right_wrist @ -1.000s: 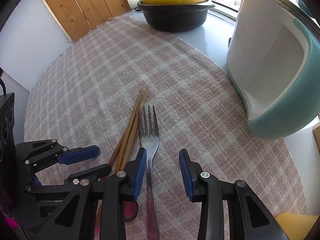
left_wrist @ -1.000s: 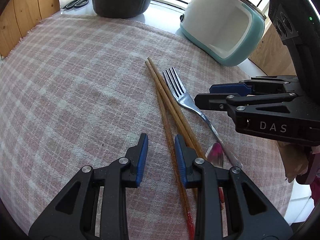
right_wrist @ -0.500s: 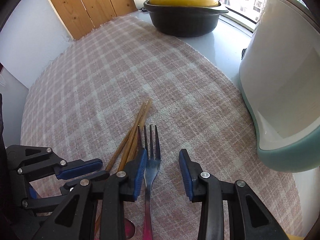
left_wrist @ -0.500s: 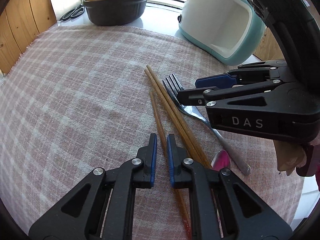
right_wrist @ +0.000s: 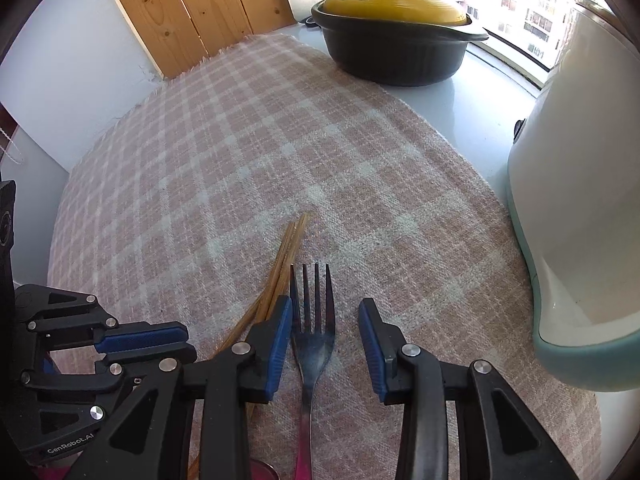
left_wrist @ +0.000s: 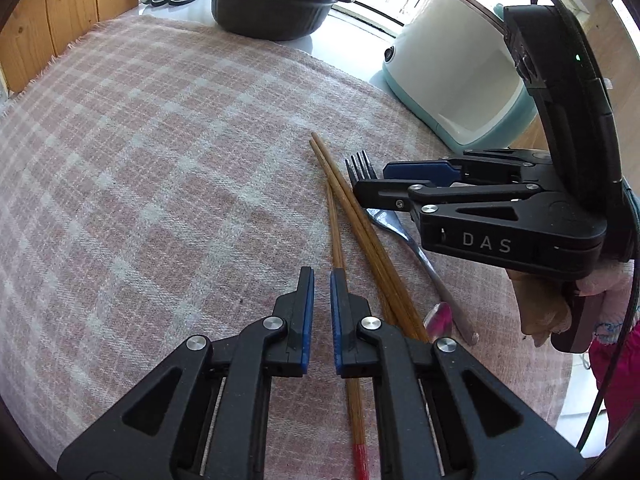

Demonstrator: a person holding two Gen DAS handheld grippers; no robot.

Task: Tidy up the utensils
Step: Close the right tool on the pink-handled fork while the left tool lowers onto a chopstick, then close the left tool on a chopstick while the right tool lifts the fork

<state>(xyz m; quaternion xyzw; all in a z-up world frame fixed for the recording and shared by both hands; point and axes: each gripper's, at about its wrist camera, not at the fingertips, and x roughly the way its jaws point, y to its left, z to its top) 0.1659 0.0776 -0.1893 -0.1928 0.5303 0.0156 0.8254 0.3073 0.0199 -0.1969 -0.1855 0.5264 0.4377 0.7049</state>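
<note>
Left claw [left_wrist: 321, 280] has narrowed since a second ago, nearly together, empty, beside chopsticks [left_wrist: 352, 216]; right claw [right_wrist: 325, 312] apart, now straddling fork [right_wrist: 312, 320].

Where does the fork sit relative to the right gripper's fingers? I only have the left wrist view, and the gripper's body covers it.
Observer: In the right wrist view, the fork lies on the cloth with its head between the right gripper's fingers. The jaws are open and neither pad touches it.
Operator: Are the chopsticks inside that gap too?
Observer: No. The chopsticks run outside it and disappear behind the finger on the picture's left.
Operator: And on the other side?
Observer: The white and teal appliance stands apart from the other finger, with bare cloth between them.
</note>
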